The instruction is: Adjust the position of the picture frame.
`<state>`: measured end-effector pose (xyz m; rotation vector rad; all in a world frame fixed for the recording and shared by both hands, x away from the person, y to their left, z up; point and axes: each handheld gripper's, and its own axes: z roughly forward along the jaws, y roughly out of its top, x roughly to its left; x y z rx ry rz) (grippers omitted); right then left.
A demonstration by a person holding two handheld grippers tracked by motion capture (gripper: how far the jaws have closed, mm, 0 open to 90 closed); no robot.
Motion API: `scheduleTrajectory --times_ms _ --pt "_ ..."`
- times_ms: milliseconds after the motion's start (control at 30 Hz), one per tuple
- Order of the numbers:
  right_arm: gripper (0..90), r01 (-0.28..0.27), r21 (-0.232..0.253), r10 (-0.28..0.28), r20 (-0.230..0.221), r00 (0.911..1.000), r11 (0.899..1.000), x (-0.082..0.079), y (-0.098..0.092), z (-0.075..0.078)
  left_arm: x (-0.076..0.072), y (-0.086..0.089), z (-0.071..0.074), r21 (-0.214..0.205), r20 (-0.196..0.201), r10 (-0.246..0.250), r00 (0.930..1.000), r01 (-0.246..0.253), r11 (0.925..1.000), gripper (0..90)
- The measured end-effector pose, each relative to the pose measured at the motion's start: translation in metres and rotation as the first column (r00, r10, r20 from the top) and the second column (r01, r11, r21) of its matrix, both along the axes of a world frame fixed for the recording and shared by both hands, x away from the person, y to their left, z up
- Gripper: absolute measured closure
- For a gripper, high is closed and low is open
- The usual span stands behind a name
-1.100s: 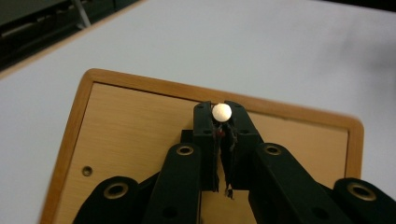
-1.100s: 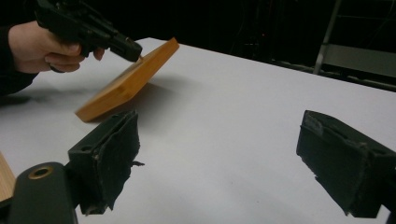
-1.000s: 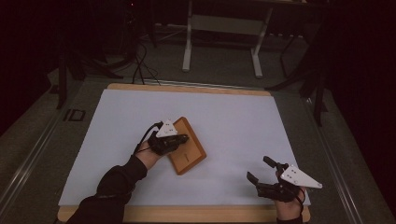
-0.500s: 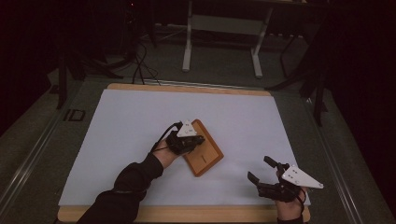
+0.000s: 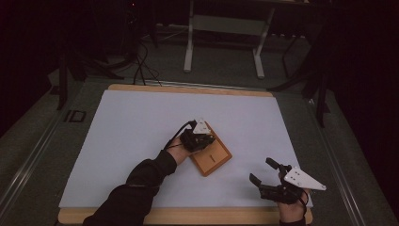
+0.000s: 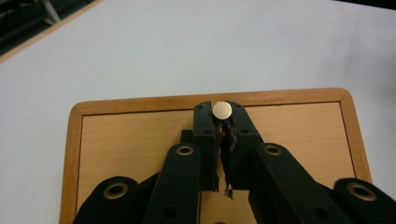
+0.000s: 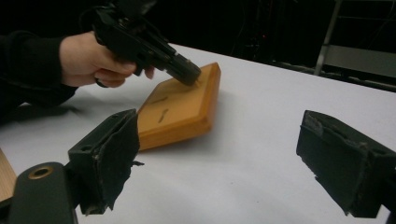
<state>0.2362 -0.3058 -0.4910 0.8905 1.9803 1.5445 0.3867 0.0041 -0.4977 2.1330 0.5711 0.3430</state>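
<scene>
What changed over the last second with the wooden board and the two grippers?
The left gripper, jaws closed and pressed on the wooden board, slid it rightward along the white table cover, toward the right gripper. In the left gripper view its tips hold a small round disc over the board. The right gripper stayed open, in place near the table's front edge.

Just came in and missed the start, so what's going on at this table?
A person works with a gripper in each hand at a white-covered table. The left gripper is shut on a small round silvery disc, held over a flat rectangular wooden board with a raised rim lying mid-table. The right gripper waits open and empty near the table's front edge, off to the board's right.
</scene>
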Motion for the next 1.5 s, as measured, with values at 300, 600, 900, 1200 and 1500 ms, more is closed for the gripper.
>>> scheduleTrajectory --times_ms 300,600,900,1200,1500 --pt "12.8 -0.005 0.005 0.005 0.000 1.0000 1.000 0.000 -0.001 0.000 0.015 -0.014 -0.013 0.015 -0.030 0.027 0.9992 -0.027 0.9995 85.3" --pt "12.9 -0.006 0.003 0.006 -0.004 1.0000 1.000 0.000 -0.001 0.000 0.023 -0.021 -0.021 0.026 -0.052 0.043 0.9977 -0.041 0.9988 85.3" --pt "12.8 -0.009 -0.002 0.009 -0.006 0.9999 1.000 0.000 0.000 -0.001 0.026 -0.021 -0.024 0.030 -0.059 0.037 0.9976 -0.036 0.9989 85.2" --pt "12.8 -0.012 -0.007 0.012 -0.009 0.9999 1.000 0.000 0.002 -0.001 0.027 -0.020 -0.024 0.029 -0.068 0.028 0.9973 -0.026 0.9992 84.8" --pt "12.8 -0.015 -0.009 0.015 -0.008 0.9999 1.000 0.000 0.002 -0.001 0.021 -0.004 -0.015 0.007 -0.075 0.008 0.9971 -0.008 0.9999 80.7"
